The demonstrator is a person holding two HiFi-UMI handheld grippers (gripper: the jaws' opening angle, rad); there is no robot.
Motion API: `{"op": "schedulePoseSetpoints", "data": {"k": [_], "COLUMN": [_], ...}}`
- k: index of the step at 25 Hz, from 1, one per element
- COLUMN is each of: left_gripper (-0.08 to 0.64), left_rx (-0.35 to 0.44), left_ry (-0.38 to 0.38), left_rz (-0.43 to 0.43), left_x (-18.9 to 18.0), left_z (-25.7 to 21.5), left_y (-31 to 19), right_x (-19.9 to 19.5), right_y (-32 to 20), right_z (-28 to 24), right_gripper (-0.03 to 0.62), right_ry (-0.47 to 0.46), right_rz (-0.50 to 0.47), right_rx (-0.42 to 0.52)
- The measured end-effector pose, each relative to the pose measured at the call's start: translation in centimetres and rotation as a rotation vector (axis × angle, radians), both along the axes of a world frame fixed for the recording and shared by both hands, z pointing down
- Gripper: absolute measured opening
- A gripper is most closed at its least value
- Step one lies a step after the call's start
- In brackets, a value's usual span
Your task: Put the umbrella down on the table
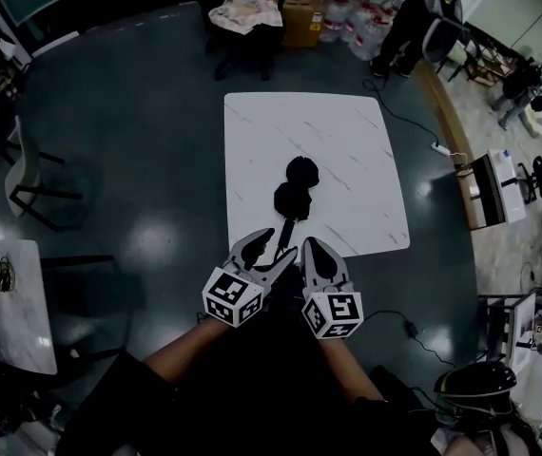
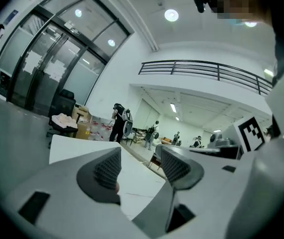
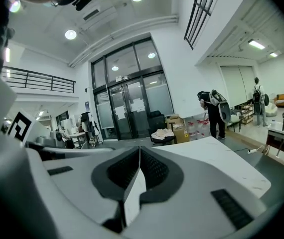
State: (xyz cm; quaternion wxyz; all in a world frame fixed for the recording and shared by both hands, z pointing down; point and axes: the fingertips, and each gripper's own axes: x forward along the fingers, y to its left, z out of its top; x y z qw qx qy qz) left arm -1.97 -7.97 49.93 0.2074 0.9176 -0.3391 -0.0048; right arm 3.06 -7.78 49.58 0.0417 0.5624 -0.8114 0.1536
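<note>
The left forearm point(image 1: 180, 348) and right forearm point(image 1: 350, 353) rise side by side from the 6 o'clock edge of the head view. The left tool point(image 1: 273, 246) points toward 1 o'clock, its jaws apart with nothing between them. The right tool point(image 1: 310, 247) points toward 11 o'clock, its jaws pressed together and empty. The two tips almost meet. Each tool is held close to level, with its marker cube point(image 1: 234, 297) at the rear end.

A large open lab hall: glossy dark grey floor point(image 1: 147, 112), white marble-patterned square table point(image 1: 347, 131), brown cardboard boxes point(image 1: 301, 17), tall glass doors point(image 3: 127, 108), black-railed mezzanine point(image 2: 207, 69), cluttered side desks point(image 1: 494, 188).
</note>
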Motion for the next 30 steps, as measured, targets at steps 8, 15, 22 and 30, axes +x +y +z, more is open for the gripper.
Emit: {"op": "schedulePoseSetpoints", "data": {"k": [8, 15, 22, 30], "left_gripper": [0.037, 0.017, 0.017, 0.017], "left_rx": [0.228, 0.253, 0.288, 0.286], "left_ry": [-0.043, -0.082, -0.095, -0.124], "left_rz": [-0.065, -0.173, -0.17, -0.196], "left_x": [-3.4, -6.9, -5.9, -7.4], "left_z": [-5.0, -5.3, -5.8, -4.6], "left_y": [2.0, 1.5, 1.6, 2.0], "right_x": [-3.9, -6.9, -6.2, -7.4], "right_y": [0.9, 1.4, 1.2, 1.7], "right_z": [-2.5, -4.1, -5.4, -3.8], "right_gripper": [0.017, 0.017, 0.017, 0.017], "right_ry": [0.006, 0.097, 0.145, 0.151], "right_rz": [-0.053, -0.058, -0.019, -0.047], "right_rx": [0.067, 0.157, 0.211, 0.178]}}
